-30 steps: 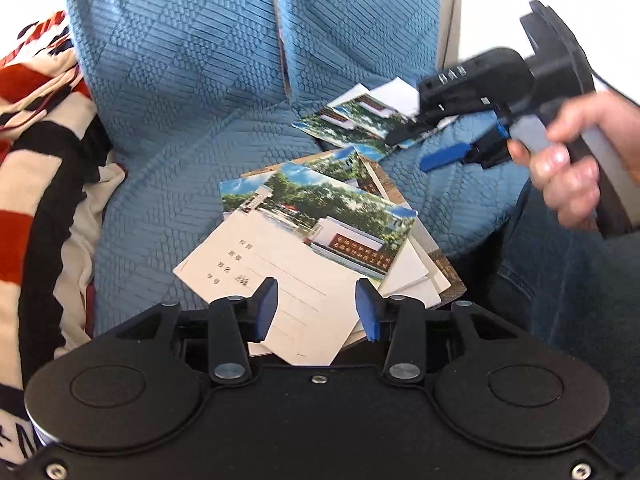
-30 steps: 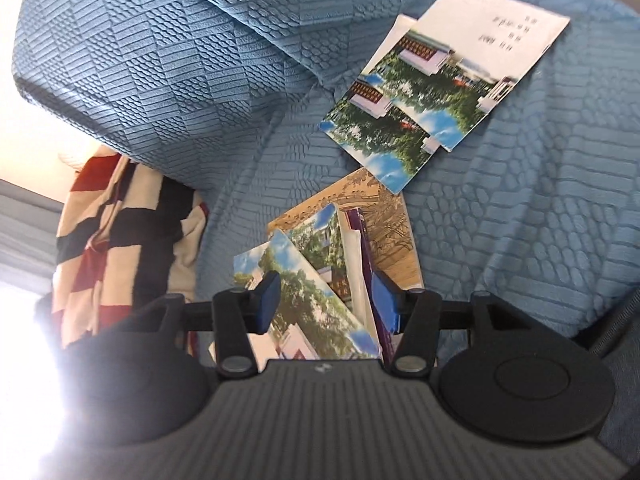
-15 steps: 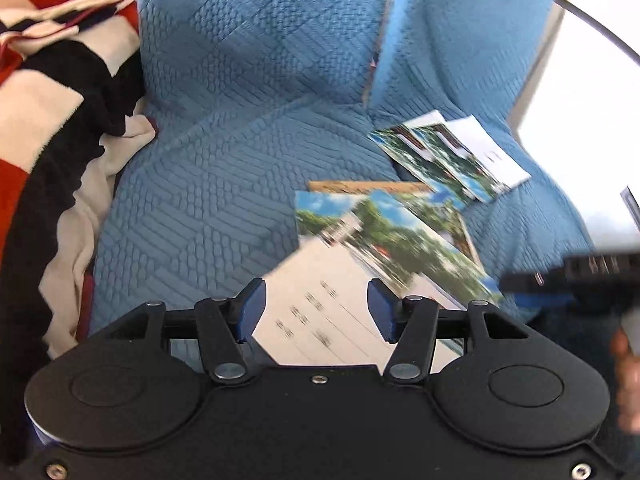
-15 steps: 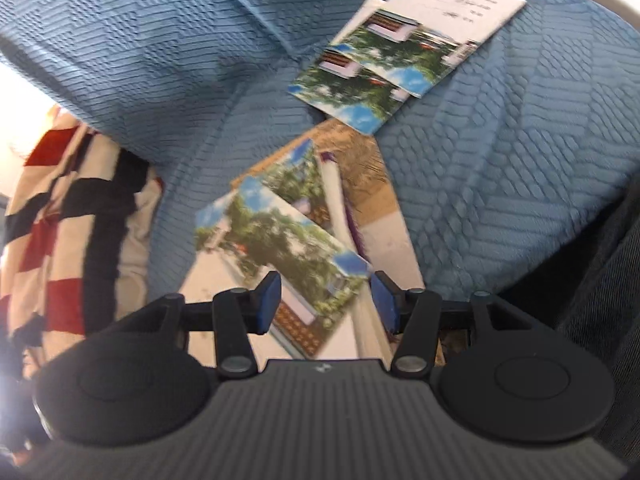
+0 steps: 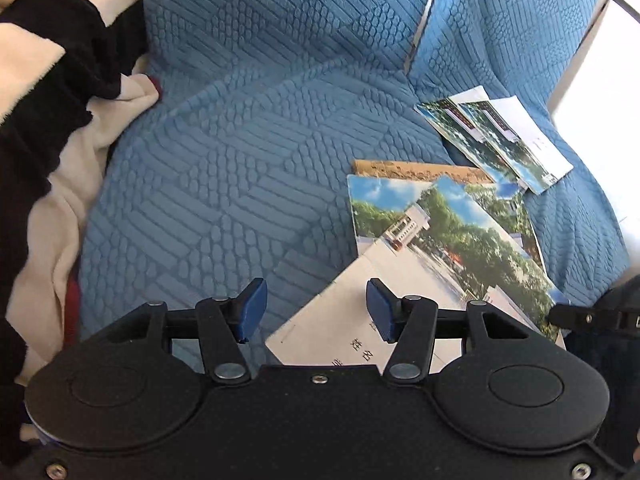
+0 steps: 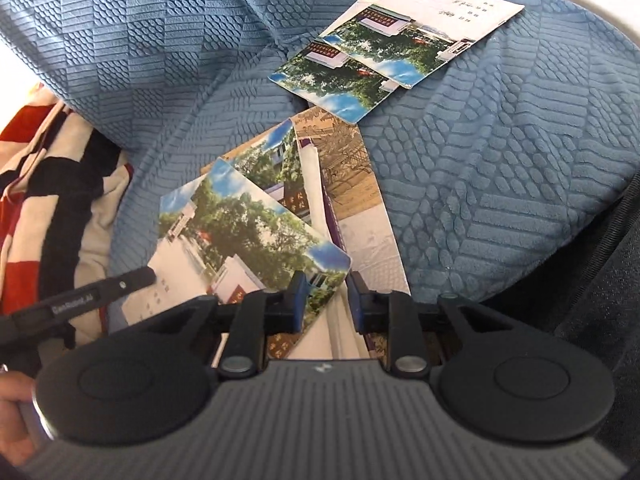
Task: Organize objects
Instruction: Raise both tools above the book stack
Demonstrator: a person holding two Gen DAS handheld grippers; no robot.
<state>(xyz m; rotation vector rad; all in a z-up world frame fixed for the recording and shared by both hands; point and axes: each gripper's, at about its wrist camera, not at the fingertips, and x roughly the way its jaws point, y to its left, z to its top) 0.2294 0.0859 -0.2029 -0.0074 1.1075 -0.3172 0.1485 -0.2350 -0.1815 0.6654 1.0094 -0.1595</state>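
A loose pile of photo cards (image 5: 448, 240) lies on the blue textured sofa seat (image 5: 240, 184); it also shows in the right wrist view (image 6: 256, 236). A second small stack of cards (image 5: 496, 140) lies farther back, seen also in the right wrist view (image 6: 384, 48). My left gripper (image 5: 316, 308) is open, over the near left corner of the pile's white card. My right gripper (image 6: 326, 300) is partly closed around the near edge of the pile, its jaws a narrow gap apart; contact is unclear.
A red, black and cream striped blanket (image 5: 48, 120) is bunched at the left, also in the right wrist view (image 6: 52, 172). The sofa backrest (image 5: 280, 12) rises behind. Dark trousers (image 6: 600, 280) border the seat at the right.
My right gripper has dropped to the pile's near edge and its jaws have narrowed. My left gripper has shifted left, so the cards now sit to its right.
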